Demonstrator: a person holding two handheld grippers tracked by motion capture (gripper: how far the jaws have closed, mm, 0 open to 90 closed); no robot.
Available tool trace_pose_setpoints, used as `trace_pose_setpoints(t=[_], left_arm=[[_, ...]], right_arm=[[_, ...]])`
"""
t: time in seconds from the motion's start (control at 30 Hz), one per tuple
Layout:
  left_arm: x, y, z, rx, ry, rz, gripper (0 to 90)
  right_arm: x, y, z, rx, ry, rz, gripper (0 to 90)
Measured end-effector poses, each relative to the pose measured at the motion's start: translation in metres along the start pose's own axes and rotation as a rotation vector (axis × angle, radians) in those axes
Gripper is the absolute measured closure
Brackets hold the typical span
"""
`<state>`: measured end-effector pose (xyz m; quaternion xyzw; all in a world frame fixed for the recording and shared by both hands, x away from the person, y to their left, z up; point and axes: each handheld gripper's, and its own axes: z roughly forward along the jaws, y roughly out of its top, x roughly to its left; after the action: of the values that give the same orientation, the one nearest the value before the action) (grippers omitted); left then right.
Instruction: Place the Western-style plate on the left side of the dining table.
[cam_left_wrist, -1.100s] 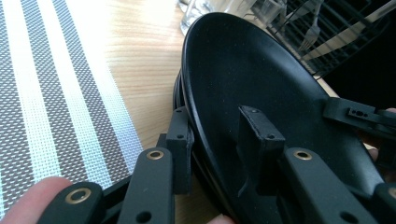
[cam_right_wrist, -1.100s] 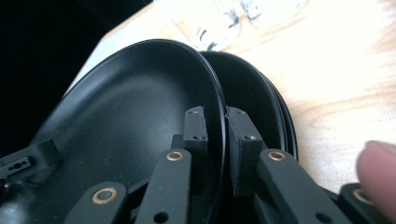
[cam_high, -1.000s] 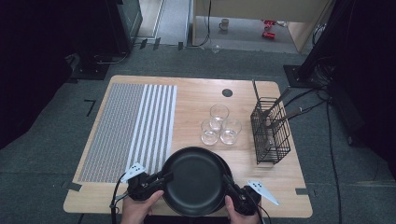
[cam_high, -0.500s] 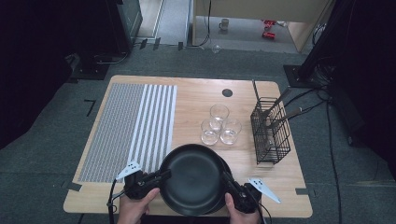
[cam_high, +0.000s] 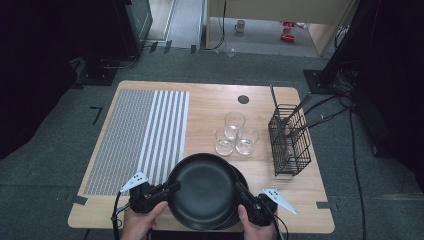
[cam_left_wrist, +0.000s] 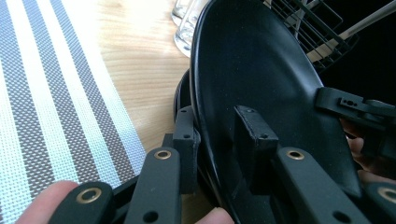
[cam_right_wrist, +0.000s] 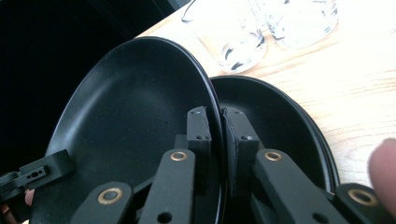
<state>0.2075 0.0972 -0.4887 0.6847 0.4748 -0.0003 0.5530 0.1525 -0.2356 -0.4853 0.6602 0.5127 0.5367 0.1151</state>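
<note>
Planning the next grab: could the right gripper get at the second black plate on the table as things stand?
Probably not yet. The right gripper is shut on the lifted plate's rim, as is the left gripper, and that plate hangs over the lower plate. It must be set down first.

**Three camera positions around one wooden table**

The high view sits above the person's edge of the wooden table, looking forward and down from far enough off to take in the whole tabletop and the floor beyond.

The left gripper view rides on the left gripper, very close, looking along its jaws across the black plate toward the glasses.

The right gripper view rides on the right gripper, equally close, facing the opposite rim.

All three views share the plate and glasses; each gripper view glimpses the other gripper across the plate.
</note>
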Motion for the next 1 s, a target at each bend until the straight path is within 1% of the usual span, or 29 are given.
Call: trace_pose_setpoints(t=[0.2, 0.3, 0.43, 0.67, 0.7, 0.83, 1.0], left_arm=[[0.002, 0.003, -0.006, -0.015, 0.002, 0.003, 71.7], [0.004, 0.006, -0.011, -0.030, 0.016, 0.008, 71.4], [0.008, 0.008, -0.014, -0.036, 0.021, 0.007, 71.4], [0.015, 0.012, -0.021, -0.052, 0.024, -0.007, 71.8], [0.017, 0.013, -0.023, -0.056, 0.022, -0.012, 71.9], [0.020, 0.015, -0.026, -0.059, 0.026, -0.018, 71.9], [0.022, 0.018, -0.031, -0.063, 0.037, -0.005, 72.0]], right_arm=[[0.007, 0.003, 0.002, -0.002, 0.012, -0.010, 82.4], [0.012, 0.004, 0.007, 0.003, 0.021, -0.011, 82.4], [0.015, 0.004, 0.011, 0.006, 0.028, -0.016, 82.4], [0.023, 0.008, 0.020, 0.017, 0.046, -0.026, 82.4], [0.026, 0.009, 0.022, 0.016, 0.052, -0.031, 82.5], [0.031, 0.012, 0.026, 0.019, 0.058, -0.035, 82.5], [0.033, 0.012, 0.031, 0.027, 0.068, -0.028, 82.4]])
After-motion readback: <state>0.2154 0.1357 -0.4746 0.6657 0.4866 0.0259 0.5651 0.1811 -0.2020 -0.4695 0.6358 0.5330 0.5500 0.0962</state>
